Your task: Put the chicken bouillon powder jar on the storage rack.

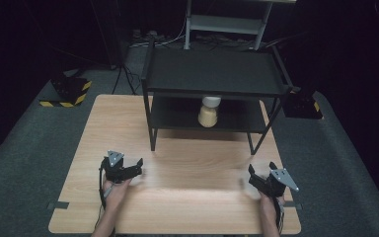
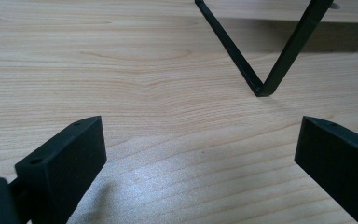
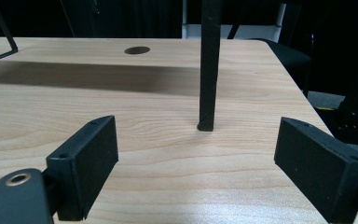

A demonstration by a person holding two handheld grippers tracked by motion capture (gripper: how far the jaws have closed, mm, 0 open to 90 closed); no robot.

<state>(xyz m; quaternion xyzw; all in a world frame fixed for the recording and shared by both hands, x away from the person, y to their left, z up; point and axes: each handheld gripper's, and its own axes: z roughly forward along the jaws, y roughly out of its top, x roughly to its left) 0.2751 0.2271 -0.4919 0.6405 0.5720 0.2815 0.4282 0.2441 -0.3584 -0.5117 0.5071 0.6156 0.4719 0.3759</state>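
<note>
Left tongs (image 1: pixel 139 167) and right tongs (image 1: pixel 251 175) held low — jaws of both spread wide, gripping nothing.

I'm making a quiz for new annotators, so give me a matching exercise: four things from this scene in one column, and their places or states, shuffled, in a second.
Things:
1. jar
2. left tool
3. right tool
4. striped block

Places or states:
A. on the floor, left of the table
B. open, over the table's near right corner
C. on the lower level of the black shelf
D. open, over the table's near left part

Pairs: 1-C, 2-D, 3-B, 4-A
</note>
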